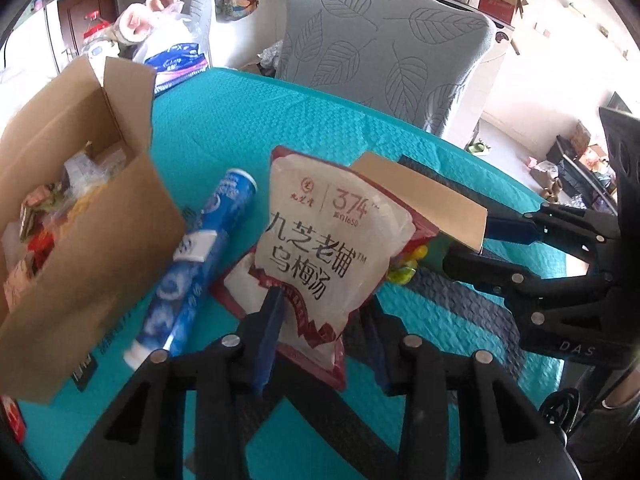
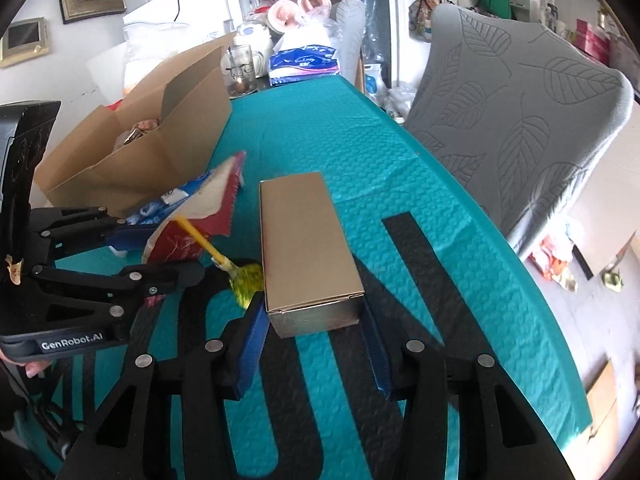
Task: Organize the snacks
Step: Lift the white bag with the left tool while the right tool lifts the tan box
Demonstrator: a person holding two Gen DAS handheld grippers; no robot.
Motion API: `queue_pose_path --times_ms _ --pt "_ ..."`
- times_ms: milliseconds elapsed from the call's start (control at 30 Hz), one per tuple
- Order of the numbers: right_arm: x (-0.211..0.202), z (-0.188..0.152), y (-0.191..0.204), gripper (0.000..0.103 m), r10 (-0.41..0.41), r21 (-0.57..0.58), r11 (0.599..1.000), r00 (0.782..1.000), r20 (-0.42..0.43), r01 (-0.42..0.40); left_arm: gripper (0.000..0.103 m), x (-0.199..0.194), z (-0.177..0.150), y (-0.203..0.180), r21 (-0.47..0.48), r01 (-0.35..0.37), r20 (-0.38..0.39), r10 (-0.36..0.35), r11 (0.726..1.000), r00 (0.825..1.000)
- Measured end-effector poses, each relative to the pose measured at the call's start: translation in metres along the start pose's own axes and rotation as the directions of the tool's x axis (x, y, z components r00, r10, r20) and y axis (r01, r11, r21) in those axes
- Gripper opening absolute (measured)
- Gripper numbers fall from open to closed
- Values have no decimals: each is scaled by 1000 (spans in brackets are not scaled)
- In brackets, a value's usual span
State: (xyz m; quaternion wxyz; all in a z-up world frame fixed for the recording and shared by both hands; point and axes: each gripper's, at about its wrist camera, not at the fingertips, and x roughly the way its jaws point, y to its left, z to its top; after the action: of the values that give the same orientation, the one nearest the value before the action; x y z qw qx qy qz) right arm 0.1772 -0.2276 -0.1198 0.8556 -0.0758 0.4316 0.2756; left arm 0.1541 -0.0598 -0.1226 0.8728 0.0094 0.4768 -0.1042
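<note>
My left gripper [image 1: 322, 308] is shut on the lower edge of a white and red drink-mix pouch [image 1: 328, 248], which stands tilted up off the teal tablecloth [image 1: 240, 128]. A blue cookie tube [image 1: 200, 264] lies just left of the pouch, against an open cardboard box [image 1: 100, 240] that holds several snacks. My right gripper [image 2: 314, 312] is shut on the near end of a long tan carton [image 2: 308, 248], one pad on each side. A yellow-green lollipop [image 2: 248, 280] lies between the carton and the pouch [image 2: 200, 216]. Each wrist view also shows the other gripper.
A chair with a grey leaf-pattern cover [image 2: 520, 100] stands at the table's far right edge. Behind the cardboard box [image 2: 160, 128] are a glass mug [image 2: 242, 70] and a tissue pack [image 2: 304, 62]. Black tape strips [image 2: 416, 248] mark the cloth.
</note>
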Motion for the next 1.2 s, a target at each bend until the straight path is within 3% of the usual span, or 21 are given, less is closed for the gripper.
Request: queue_pose_path --times_ms 567,700,800,833,933,1033,1067,1133,1167,1200 --pt "-48 -70 19 45 -16 55 998 1000 -17 17 39 -39 -53 -36 18 49 -49 -48 999 998" --pt "-55 -78 22 46 -14 54 998 1000 -20 15 40 -35 -57 -43 59 19 -52 -16 998 999" --pt "-55 -79 24 46 -17 52 998 1000 -21 18 43 -31 -57 -49 94 -44 -56 50 995 997" --pt "-56 -80 25 46 -16 54 998 1000 -22 17 43 -32 -56 -51 105 -40 -50 46 994 998" --pt "-56 -80 23 48 -8 61 998 1000 -23 9 43 -45 -56 -52 98 71 3 -71 993 997" --pt "-57 -80 22 48 -6 67 998 1000 -23 8 43 -49 -53 -57 118 56 11 -58 991 998" --pt "-57 -79 23 48 -6 68 998 1000 -21 8 49 -49 -53 -58 127 36 13 -38 991 999" --pt "-58 -79 22 48 -7 68 998 1000 -16 9 76 -46 -50 -57 122 30 1 -30 992 1000" --pt "-58 -78 22 48 -11 67 998 1000 -15 12 99 -43 -48 -53 109 38 -14 -37 993 999" --pt "-59 -77 22 49 -14 66 998 1000 -14 15 103 -42 -47 -50 94 48 -20 -46 994 999"
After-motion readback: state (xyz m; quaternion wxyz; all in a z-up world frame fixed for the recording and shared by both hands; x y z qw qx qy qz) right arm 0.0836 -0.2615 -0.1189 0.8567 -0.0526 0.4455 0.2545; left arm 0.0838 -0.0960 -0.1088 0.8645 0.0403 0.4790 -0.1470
